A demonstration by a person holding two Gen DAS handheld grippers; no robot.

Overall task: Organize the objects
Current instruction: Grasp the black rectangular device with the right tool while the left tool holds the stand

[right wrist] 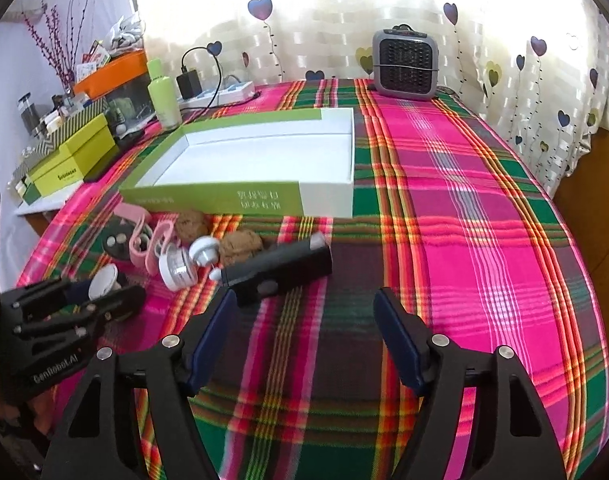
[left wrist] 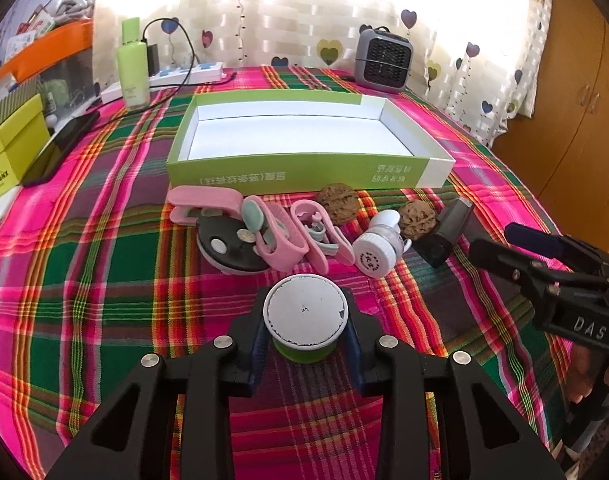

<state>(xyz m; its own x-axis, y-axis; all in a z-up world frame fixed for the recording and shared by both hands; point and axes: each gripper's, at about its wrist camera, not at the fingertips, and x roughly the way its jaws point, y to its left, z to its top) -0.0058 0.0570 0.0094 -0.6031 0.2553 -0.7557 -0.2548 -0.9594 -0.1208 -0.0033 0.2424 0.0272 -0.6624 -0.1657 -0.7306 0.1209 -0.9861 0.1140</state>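
Observation:
My left gripper (left wrist: 306, 334) is shut on a small round jar with a white lid and green base (left wrist: 304, 314), just above the plaid cloth. An empty green-and-white box (left wrist: 304, 168) lies beyond, also in the right wrist view (right wrist: 240, 196). In front of it lie pink clips (left wrist: 280, 236), a black disc (left wrist: 224, 240), two walnuts (left wrist: 338, 202), a white jar (left wrist: 374, 250) and a black rectangular device (right wrist: 280, 270). My right gripper (right wrist: 304, 312) is open and empty, just behind the black device.
A grey heater (right wrist: 406, 64) stands at the table's far edge. A green bottle (left wrist: 132, 64), a power strip (left wrist: 184, 74), a phone (left wrist: 60, 148) and yellow-green boxes (right wrist: 70, 160) crowd the left side. A wooden cabinet (left wrist: 576, 92) is at right.

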